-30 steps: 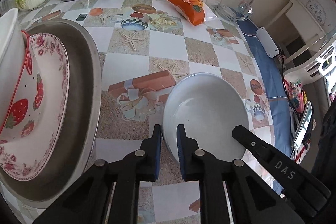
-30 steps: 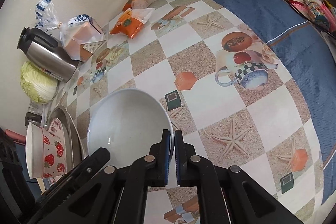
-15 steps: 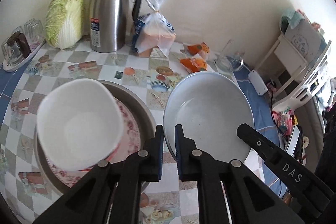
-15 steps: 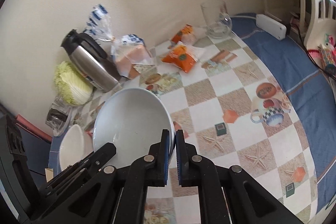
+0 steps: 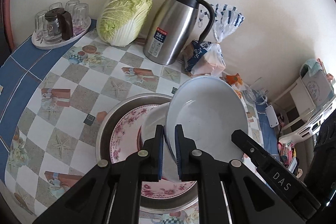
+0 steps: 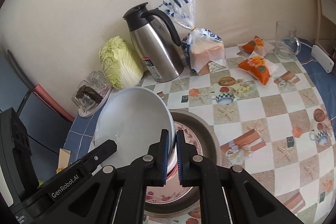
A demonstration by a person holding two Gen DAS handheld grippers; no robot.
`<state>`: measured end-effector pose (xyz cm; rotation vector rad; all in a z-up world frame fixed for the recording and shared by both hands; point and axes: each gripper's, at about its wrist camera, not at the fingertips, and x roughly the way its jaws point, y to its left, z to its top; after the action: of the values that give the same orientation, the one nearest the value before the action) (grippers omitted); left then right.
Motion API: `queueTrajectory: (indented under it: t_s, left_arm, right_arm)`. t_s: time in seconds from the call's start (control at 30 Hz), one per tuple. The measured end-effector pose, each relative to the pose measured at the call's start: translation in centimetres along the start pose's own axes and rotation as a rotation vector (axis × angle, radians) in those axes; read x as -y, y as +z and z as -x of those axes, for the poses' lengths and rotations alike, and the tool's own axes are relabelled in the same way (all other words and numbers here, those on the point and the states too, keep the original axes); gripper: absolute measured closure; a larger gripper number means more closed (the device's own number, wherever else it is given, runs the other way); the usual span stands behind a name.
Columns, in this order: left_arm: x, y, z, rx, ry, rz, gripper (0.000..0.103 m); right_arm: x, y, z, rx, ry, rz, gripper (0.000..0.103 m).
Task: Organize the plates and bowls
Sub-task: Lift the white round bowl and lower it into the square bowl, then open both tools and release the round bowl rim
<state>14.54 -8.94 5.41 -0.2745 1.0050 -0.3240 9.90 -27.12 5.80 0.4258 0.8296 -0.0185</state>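
Both grippers hold one pale grey-white bowl [image 5: 208, 117] by opposite rims, in the air. My left gripper [image 5: 169, 150] is shut on its left rim. My right gripper [image 6: 172, 152] is shut on its right rim; the bowl also shows in the right wrist view [image 6: 134, 119]. Below it a metal tray [image 5: 109, 123] holds a pink floral plate [image 5: 126, 131] and a white strawberry bowl [image 5: 151, 127], which is mostly hidden behind the held bowl. The tray [image 6: 208, 135] and plate [image 6: 191, 140] also show in the right wrist view.
Along the back wall stand a steel thermos jug [image 5: 178, 28], a napa cabbage [image 5: 124, 16], a bread bag [image 5: 210, 56] and a tray of glasses [image 5: 58, 22]. Orange snack packs [image 6: 256, 66] and a glass mug [image 6: 285, 39] lie at the right.
Both grippers have lifted the grey-white bowl off the table and carried it left, so it now hangs over the tray, plate and strawberry bowl.
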Motion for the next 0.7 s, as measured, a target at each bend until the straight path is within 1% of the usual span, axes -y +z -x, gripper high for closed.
queueTrajectory:
  t_s: [0.07, 0.17, 0.27, 0.33, 0.4, 0.47, 0.57, 0.67, 0.7]
  left_arm:
    - [-0.8, 0.0, -0.6, -0.014, 0.005, 0.015, 0.093]
    - [-1.3, -0.1, -1.2, -0.034, -0.002, 0.027, 0.093]
    - [-1.4, -0.1, -1.3, -0.039, -0.004, 0.029, 0.093]
    - [-1.4, -0.2, -1.2, -0.037, -0.012, 0.033, 0.093]
    - [-1.5, -0.1, -1.1, -0.037, -0.014, 0.040, 0.093]
    - [-1.5, -0.1, -0.7, -0.030, -0.003, 0.041, 0.093]
    - [-1.7, 0.1, 0.1, -0.014, -0.019, 0.048, 0.093]
    - [-1.7, -0.1, 1.3, 0.004, -0.025, 0.050, 0.087]
    - [-1.8, -0.2, 1.7, 0.009, -0.020, 0.046, 0.076]
  right_arm:
    - [-0.7, -0.2, -1.1, -0.015, -0.007, 0.013, 0.095]
    - [-0.5, -0.6, -2.6, -0.052, -0.006, 0.000, 0.095]
    - [-0.6, -0.8, -3.2, -0.065, -0.031, 0.008, 0.095]
    - [-0.7, -0.8, -3.2, -0.061, -0.037, 0.017, 0.095]
    - [-0.8, -0.8, -3.1, -0.058, -0.040, 0.021, 0.092]
    - [-0.8, -0.7, -3.1, -0.052, -0.041, 0.017, 0.092]
    - [-0.7, -0.6, -2.6, -0.032, -0.034, 0.022, 0.092]
    - [-0.9, -0.5, -1.5, -0.013, -0.018, 0.027, 0.092]
    - [-0.9, -0.6, -1.0, -0.009, -0.019, 0.029, 0.092]
